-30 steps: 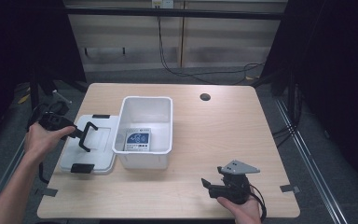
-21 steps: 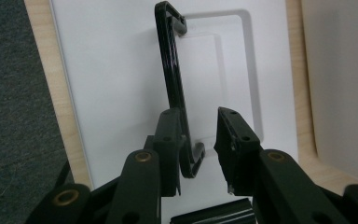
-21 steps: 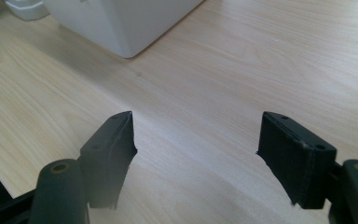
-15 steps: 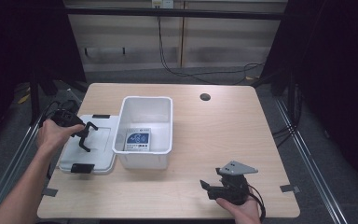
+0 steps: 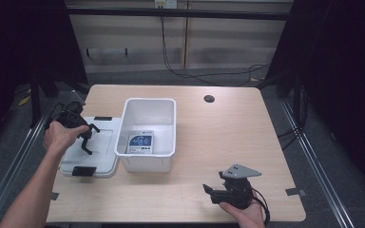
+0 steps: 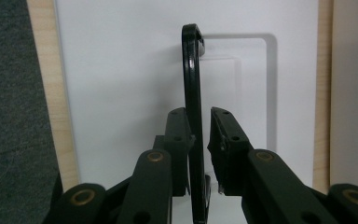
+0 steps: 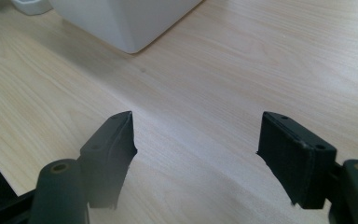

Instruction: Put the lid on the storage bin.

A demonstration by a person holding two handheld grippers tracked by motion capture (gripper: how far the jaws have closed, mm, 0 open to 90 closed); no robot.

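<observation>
Left claw [image 5: 86, 140] lowered onto the flat white plastic lid [image 5: 105, 142] near the left edge of the light wooden bench [image 5: 228, 137], gripped by a hand [image 5: 61, 135] coming in from the bottom left. Seen in the left gripper view: a thin black curved latch handle [image 6: 192, 84] standing upright off the lid [image 6: 121, 70], running up between the two black pads [image 6: 179, 135]. Jaws just been closing, now nearly together around that handle, left pad touching it, right pad just beside it with a thin sliver of light between; firm clamping hard to confirm. A shallow rectangular recess moulded in the lid beyond the handle's tip.

Lid lying flat, its right side touching the open white rectangular plastic bin [image 5: 147, 133], which sits left of the bench's middle. Inside the bin, on its floor, a small blue-and-white printed packet [image 5: 139, 141]. A black clip [image 5: 84, 171] at the lid's near edge, another at its far edge.

Right claw [image 5: 210, 191] resting near the front edge of the bench, towards the right corner, held by a hand [image 5: 244, 213] from below, grey three-cornered plate on top. Jaws wide apart in the right gripper view [image 7: 193, 140], bare wood between them, a corner of the white bin [image 7: 121, 23] farther off. A small dark round hole [image 5: 209, 99] near the far edge.
</observation>
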